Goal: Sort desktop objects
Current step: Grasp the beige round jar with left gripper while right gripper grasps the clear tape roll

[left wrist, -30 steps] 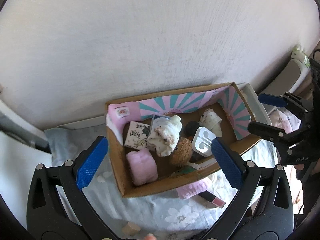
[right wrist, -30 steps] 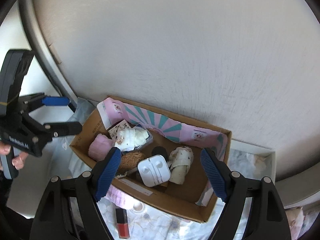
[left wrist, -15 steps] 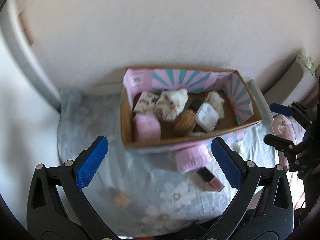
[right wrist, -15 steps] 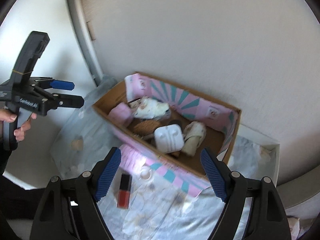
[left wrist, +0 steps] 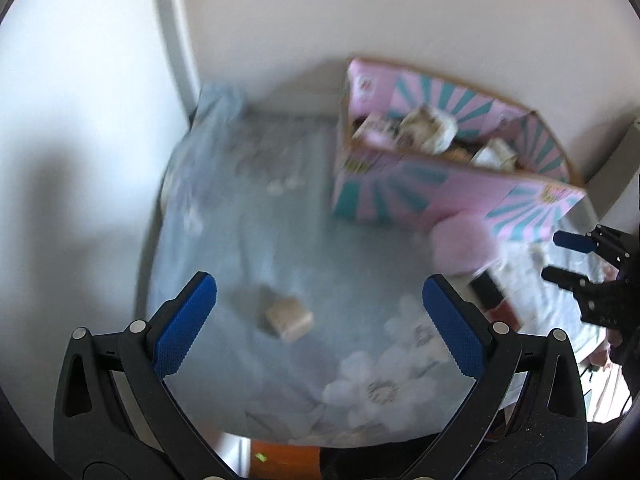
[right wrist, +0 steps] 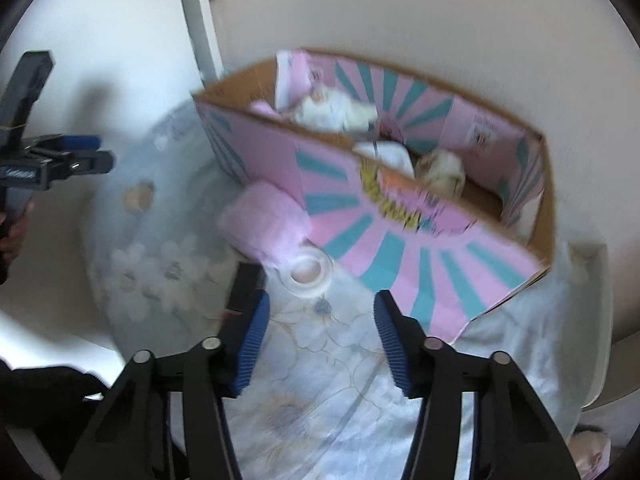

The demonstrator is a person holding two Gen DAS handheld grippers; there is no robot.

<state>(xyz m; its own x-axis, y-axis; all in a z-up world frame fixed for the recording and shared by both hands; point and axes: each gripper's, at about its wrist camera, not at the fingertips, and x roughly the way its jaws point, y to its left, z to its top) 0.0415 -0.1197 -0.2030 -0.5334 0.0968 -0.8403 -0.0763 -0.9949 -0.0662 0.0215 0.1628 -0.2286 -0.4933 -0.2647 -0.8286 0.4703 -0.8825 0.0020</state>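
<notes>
A pink and teal cardboard box (left wrist: 404,196) (right wrist: 404,240) with several small items inside stands at the table's back. A pink fluffy roll (left wrist: 460,244) (right wrist: 264,220), a clear tape roll (right wrist: 308,272) and a red lipstick (left wrist: 496,300) lie before it. A small tan block (left wrist: 286,318) (right wrist: 138,198) lies on the floral cloth. My left gripper (left wrist: 320,316) is open and empty, just above the tan block. My right gripper (right wrist: 318,334) is open and empty, just in front of the tape roll. Both views are blurred.
A pale blue floral cloth (left wrist: 248,216) (right wrist: 320,400) covers the small table. A white wall (left wrist: 360,12) runs behind the box, with a grey vertical frame (left wrist: 172,40) at the left. Each gripper shows at the edge of the other's view.
Both grippers have dropped from above the box and pulled back toward the table's front. The left has swung left over the tan block. The right gripper's jaws have narrowed.
</notes>
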